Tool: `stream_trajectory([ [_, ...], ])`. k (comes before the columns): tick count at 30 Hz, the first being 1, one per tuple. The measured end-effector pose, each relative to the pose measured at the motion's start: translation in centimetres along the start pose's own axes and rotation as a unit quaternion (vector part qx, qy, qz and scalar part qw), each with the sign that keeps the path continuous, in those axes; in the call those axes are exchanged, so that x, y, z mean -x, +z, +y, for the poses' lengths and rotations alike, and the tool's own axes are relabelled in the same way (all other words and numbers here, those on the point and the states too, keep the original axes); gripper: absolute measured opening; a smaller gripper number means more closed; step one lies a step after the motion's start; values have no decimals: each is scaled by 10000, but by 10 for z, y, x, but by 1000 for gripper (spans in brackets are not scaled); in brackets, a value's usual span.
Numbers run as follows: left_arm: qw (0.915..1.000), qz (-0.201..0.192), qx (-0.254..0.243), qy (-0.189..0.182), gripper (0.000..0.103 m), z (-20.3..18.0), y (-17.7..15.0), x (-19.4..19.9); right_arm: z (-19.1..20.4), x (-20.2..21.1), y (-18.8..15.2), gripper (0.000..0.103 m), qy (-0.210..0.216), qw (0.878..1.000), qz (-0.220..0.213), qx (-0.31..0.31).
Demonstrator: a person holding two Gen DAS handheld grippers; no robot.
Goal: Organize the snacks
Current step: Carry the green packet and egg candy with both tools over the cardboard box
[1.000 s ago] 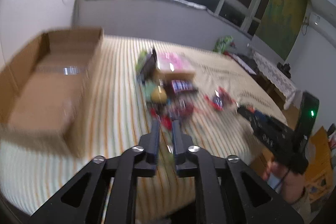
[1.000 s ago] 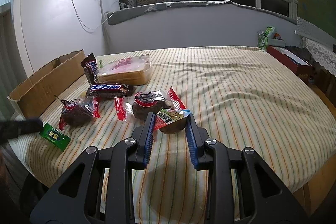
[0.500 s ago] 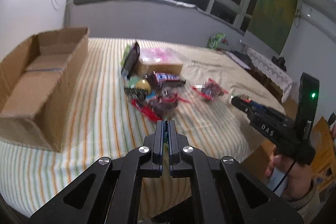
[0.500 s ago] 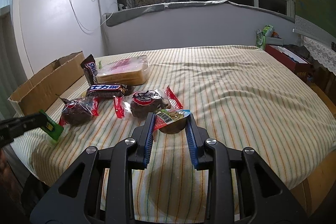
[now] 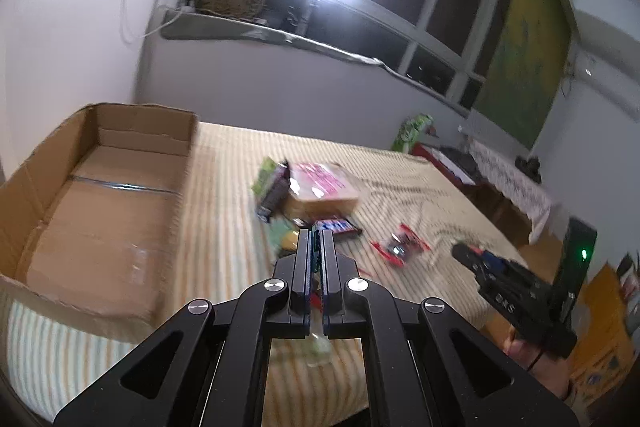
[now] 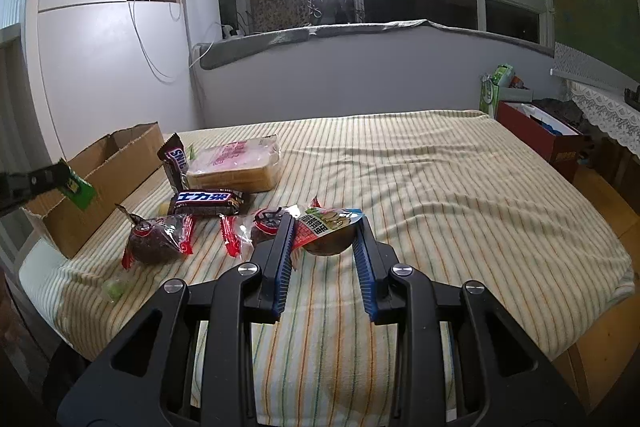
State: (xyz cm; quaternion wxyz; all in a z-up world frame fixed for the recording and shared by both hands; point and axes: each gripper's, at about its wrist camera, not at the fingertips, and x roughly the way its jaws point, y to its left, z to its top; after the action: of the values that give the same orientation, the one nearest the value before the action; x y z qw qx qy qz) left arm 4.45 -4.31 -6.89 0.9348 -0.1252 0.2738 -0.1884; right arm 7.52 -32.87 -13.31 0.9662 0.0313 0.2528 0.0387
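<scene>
Left gripper (image 5: 316,251): raised off the surface, pointing forward and slightly down; jaws nearly closed, pinching a thin green packet (image 6: 80,191) at its edge. Seen from the right wrist view, its tip (image 6: 48,177) sits at far left, held in the air.

Right gripper (image 6: 325,235): low, near the surface, level, pointing forward; blue-padded fingers (image 6: 283,263) parted, bracketing a small brown cup snack (image 6: 330,231). Contact with pads cannot be confirmed. A hand (image 5: 536,355) grips its handle from below.
</scene>
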Motion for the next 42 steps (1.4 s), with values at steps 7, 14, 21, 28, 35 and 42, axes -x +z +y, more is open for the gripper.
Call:
stream_trajectory([
  [7,9996,-218,-84,178,2,4,9,13,4,4,5,30,29,9999,-99,24],
  [14,9995,-295,-108,46,2,1,14,16,8,5,10,30,-28,9999,-95,106],
  [21,9991,-338,-59,244,2,15,17,24,29,2,17,30,3,9995,-52,296],
  [28,9957,-621,60,686,2,48,21,55,85,-4,35,30,318,9970,-55,704],
  [35,9875,-965,545,1124,2,104,22,98,166,-10,49,30,937,9885,-106,1184],
  [42,9808,-1238,717,1322,2,123,25,121,228,-6,53,30,1518,9769,-184,1491],
])
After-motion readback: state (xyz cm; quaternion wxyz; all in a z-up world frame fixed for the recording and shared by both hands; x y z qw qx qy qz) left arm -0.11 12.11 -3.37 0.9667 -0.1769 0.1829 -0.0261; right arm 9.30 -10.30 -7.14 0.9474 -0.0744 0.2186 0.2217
